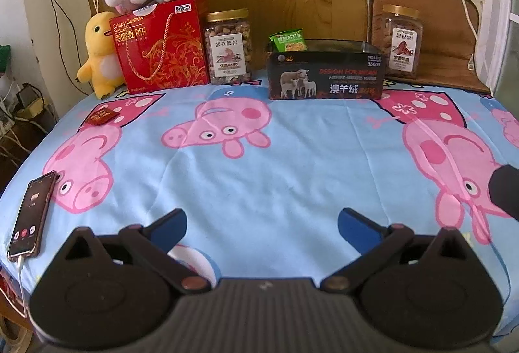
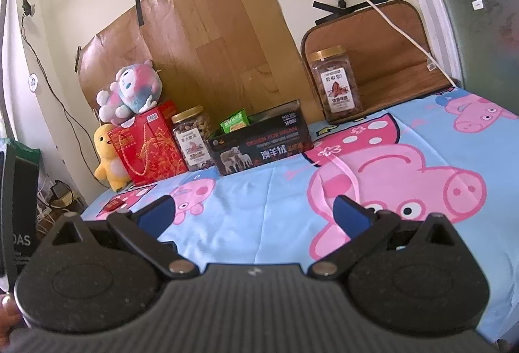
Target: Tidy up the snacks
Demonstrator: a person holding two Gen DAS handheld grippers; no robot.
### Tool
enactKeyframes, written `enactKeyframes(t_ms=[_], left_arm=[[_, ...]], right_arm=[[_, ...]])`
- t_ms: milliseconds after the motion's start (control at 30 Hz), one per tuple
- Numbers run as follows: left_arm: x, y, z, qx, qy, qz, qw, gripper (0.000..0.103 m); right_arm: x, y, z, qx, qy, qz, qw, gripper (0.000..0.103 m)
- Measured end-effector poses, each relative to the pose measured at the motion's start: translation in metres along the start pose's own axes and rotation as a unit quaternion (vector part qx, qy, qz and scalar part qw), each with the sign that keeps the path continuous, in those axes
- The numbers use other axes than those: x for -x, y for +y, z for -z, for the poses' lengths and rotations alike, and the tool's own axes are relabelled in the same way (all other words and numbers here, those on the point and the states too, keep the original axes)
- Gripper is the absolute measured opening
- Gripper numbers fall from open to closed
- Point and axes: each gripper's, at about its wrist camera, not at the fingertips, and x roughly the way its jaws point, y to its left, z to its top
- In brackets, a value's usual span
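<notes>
left black two-finger gripper with blue pads [image 1: 262, 220]: jaws spread wide, nothing between the fingertips, blue pads [image 1: 175, 225] facing inward, held level. right black two-finger gripper with blue pads [image 2: 252, 212]: same, jaws wide apart, empty gap between fingertips, rolled slightly. part of it shows at the far right of the left view.
</notes>
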Motion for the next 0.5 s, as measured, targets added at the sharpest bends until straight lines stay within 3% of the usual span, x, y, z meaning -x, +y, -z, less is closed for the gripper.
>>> enactKeyframes(t_ms=[500], left_arm=[[-0.0036,0.0019,0.0017,0.002,0.004,-0.005,1.0,0.103]], right_arm=[[-0.0006,0.0025,0.0018,0.002,0.002,-0.003,1.0,0.103]])
